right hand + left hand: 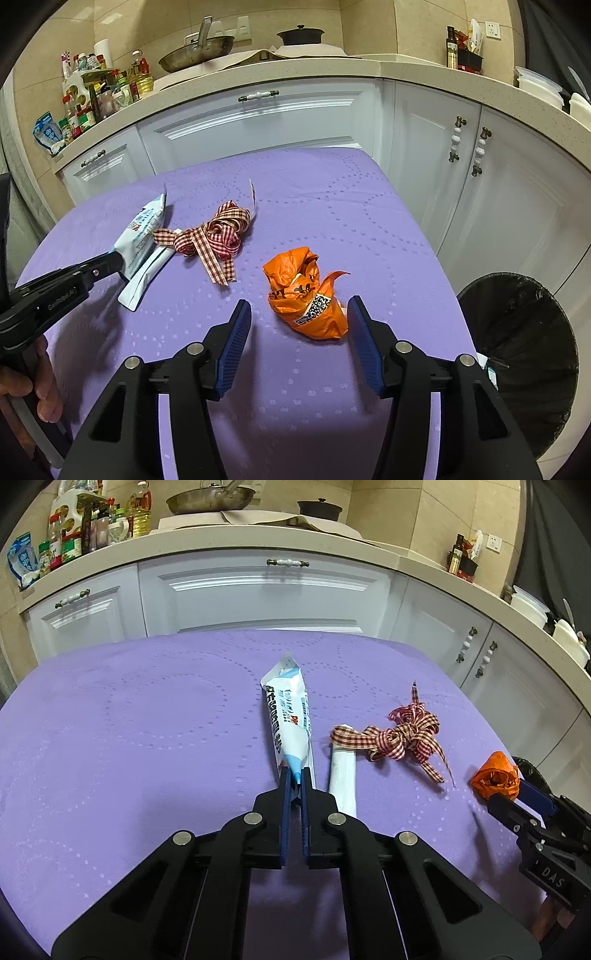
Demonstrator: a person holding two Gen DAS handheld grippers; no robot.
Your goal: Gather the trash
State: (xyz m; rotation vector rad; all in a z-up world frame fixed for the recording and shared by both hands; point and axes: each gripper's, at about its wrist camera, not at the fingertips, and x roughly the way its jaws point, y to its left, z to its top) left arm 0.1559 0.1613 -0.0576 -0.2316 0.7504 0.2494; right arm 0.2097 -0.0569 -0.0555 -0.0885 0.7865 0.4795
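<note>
Blue-and-white wrapper lying on the purple table, its near tip pinched between the closed left tongs; the hold covers only that narrow end, so the slack film could slide out when lifted. A white packet lies just beside it, touching or nearly so, and might be dragged along. A checked ribbon drapes over the packet's far end and could trail after it. The crumpled orange wrapper sits on the table between the parted right tongs, nearer the right-hand pad, with neither pad pressing on it; a lopsided closure may push it aside rather than trap it. The black-lined bin stands below the table's right edge, so a loosely held piece could fall short onto the floor.
</note>
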